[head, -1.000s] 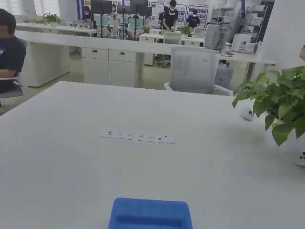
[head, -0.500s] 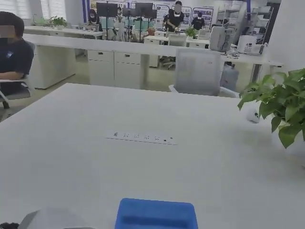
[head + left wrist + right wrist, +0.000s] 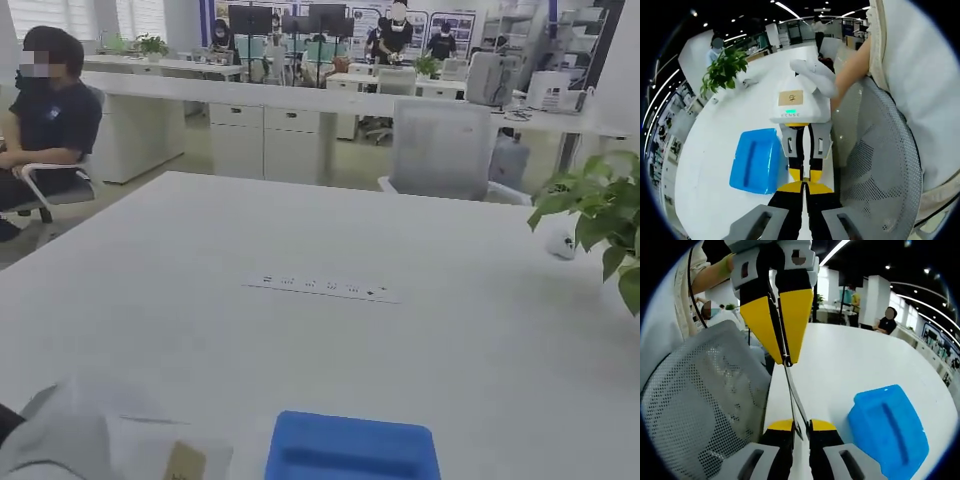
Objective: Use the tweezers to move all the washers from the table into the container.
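The left claw (image 3: 785, 358) has its yellow jaws pressed together on the tweezers (image 3: 794, 400), whose thin metal arms run out of its tip and down into the right claw (image 3: 801, 429). That claw's jaws stand a narrow gap apart with the tweezers' end in the gap, and whether they pinch it cannot be told. In the left gripper view the two claws meet tip to tip at the edge of the white tabletop (image 3: 715, 150), just beside the blue container (image 3: 756, 161), with a mesh chair back (image 3: 880, 175) on the other side. In the head view the container lies at the bottom edge, nearer than the power strip (image 3: 325, 288), and a leafy plant (image 3: 600, 210) stands at the right. Against a second ago the whole head picture has slid rightward, so the camera has turned; the container keeps its place before the power strip. A white gripper housing (image 3: 115, 440) with a tan label now shows in the bottom left corner, where half a second ago only a grey edge showed; its side cannot be told
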The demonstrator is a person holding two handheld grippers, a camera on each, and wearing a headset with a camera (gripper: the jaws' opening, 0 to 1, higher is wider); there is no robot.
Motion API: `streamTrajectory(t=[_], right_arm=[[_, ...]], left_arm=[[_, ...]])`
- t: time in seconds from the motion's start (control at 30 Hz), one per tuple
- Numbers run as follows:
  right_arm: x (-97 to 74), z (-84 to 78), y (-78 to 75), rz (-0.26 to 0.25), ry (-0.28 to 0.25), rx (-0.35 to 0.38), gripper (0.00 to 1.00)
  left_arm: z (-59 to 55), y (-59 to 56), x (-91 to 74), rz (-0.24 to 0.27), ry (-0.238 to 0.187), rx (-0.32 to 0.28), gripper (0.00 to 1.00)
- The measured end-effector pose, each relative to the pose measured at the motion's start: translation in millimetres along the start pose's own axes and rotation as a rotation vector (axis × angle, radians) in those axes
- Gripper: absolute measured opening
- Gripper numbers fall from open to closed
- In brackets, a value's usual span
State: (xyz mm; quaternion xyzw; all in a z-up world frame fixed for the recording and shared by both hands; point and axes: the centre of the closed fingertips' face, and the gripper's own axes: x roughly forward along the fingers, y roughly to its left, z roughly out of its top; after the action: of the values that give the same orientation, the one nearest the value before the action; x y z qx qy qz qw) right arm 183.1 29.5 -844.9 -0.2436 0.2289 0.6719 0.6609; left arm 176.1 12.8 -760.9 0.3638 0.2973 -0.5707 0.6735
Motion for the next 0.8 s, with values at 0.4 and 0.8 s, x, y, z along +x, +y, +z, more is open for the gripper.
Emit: streamTrajectory(t=[0.4, 0.8], right_arm=[[9.4, 2.8, -2.0, 0.021, -0.024, 0.016, 0.07], [11.1, 6.6, -5.6, 0.013, -0.039, 0.018, 0.07]], left_arm=[[-4.4, 3.3, 2.7, -0.007, 0.051, -0.003, 0.0], [0.9, 7.2, 4.6, -0.02, 0.056, 0.027, 0.0]])
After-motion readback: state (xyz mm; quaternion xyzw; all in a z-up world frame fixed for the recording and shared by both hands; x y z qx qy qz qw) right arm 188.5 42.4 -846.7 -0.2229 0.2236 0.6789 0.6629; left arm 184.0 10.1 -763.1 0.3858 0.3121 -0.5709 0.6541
